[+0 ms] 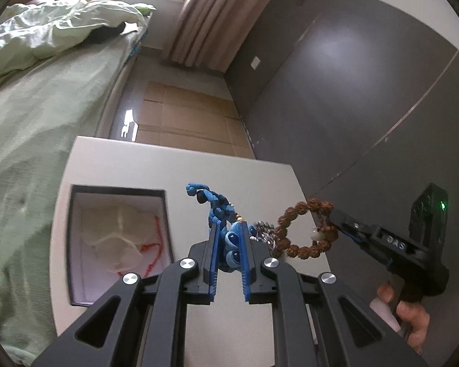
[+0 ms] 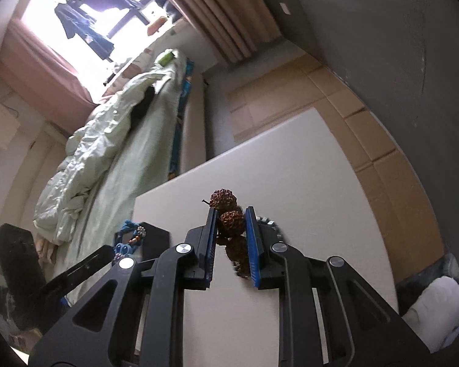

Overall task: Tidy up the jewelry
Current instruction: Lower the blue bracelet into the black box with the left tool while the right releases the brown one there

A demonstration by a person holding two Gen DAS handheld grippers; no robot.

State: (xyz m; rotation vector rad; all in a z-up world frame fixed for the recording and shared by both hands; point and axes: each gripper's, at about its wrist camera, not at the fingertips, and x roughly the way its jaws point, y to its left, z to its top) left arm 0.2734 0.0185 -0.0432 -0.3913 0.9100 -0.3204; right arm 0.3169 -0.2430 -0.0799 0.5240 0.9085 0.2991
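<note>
My left gripper [image 1: 229,229] is shut on a blue beaded bracelet [image 1: 217,211] and holds it above the white table [image 1: 180,165]. My right gripper [image 2: 231,214] is shut on a brown seed-bead bracelet [image 2: 229,218], which hangs as a ring in the left wrist view [image 1: 306,229]. The right gripper shows there too [image 1: 336,226], gripping the ring's right side. An open dark box [image 1: 119,238] with white lining, crumpled white paper and a red cord sits on the table at the left. A silvery piece [image 1: 264,232] lies on the table between the bracelets.
A bed with a green quilt [image 1: 30,91] runs along the table's left. A grey wall [image 1: 352,91] stands to the right, with cardboard sheets [image 1: 183,116] on the floor beyond the table. A curtain [image 1: 208,15] hangs at the back.
</note>
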